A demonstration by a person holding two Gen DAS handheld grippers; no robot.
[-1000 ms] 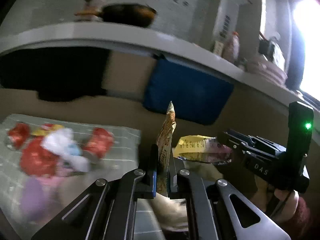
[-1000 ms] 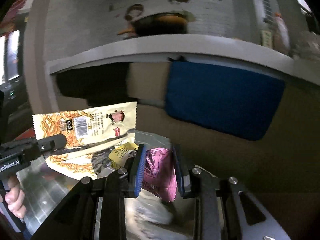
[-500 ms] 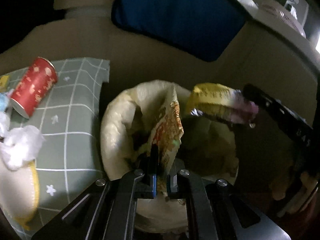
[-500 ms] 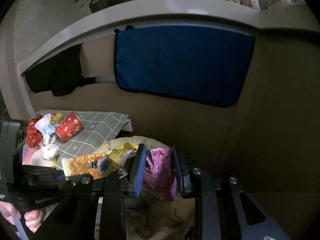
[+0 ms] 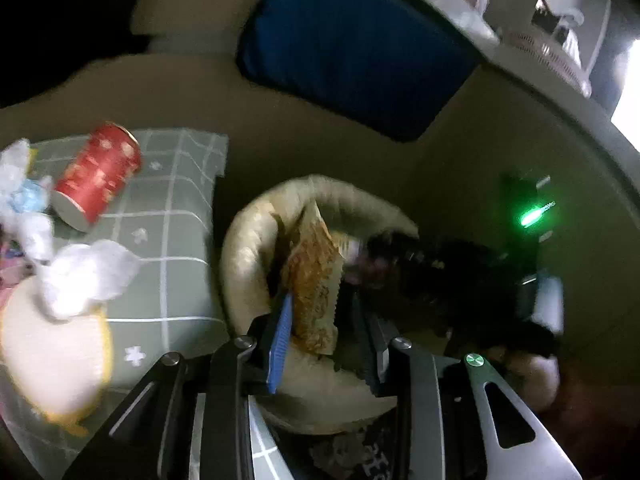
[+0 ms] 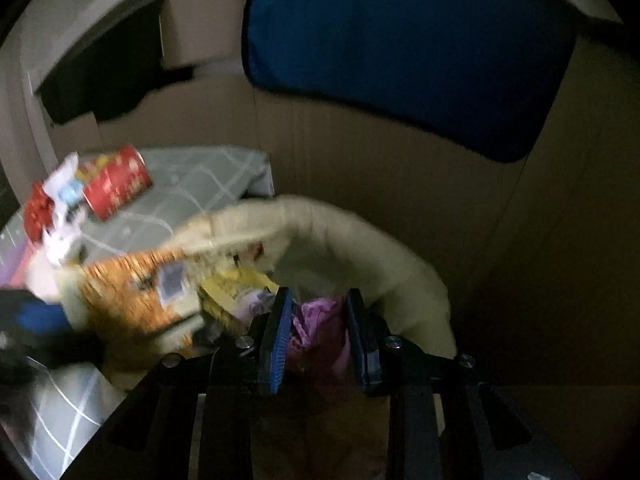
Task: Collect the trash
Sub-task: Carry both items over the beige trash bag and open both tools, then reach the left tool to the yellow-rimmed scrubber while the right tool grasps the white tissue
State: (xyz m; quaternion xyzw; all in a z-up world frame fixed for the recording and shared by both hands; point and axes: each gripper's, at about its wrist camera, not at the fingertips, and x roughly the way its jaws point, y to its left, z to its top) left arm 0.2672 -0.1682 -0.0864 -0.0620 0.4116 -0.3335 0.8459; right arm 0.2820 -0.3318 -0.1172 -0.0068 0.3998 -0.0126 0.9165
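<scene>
A cream trash bag [image 5: 248, 248] with a rolled rim stands open beside the table; it also shows in the right wrist view [image 6: 360, 232]. My left gripper [image 5: 324, 320] is open over the bag's mouth, and the orange noodle wrapper [image 5: 316, 276] hangs loose between its jaws. My right gripper [image 6: 316, 320] is open over the bag from the other side, with the pink wrapper [image 6: 316, 328] and a yellow wrapper [image 6: 236, 288] loose between and beside its jaws. The orange wrapper also shows in the right wrist view [image 6: 132, 300].
A green checked tablecloth [image 5: 176, 216] holds a red paper cup [image 5: 96, 176], crumpled white tissue [image 5: 84, 276] and a cream plate-like item [image 5: 48, 360]. A blue cushion [image 5: 352, 52] leans on the brown wall behind the bag. The right gripper's body [image 5: 460, 272] is right of the bag.
Both grippers have dropped lower over the bag and their jaws have spread apart. The orange, pink and yellow wrappers have come loose from the grip.
</scene>
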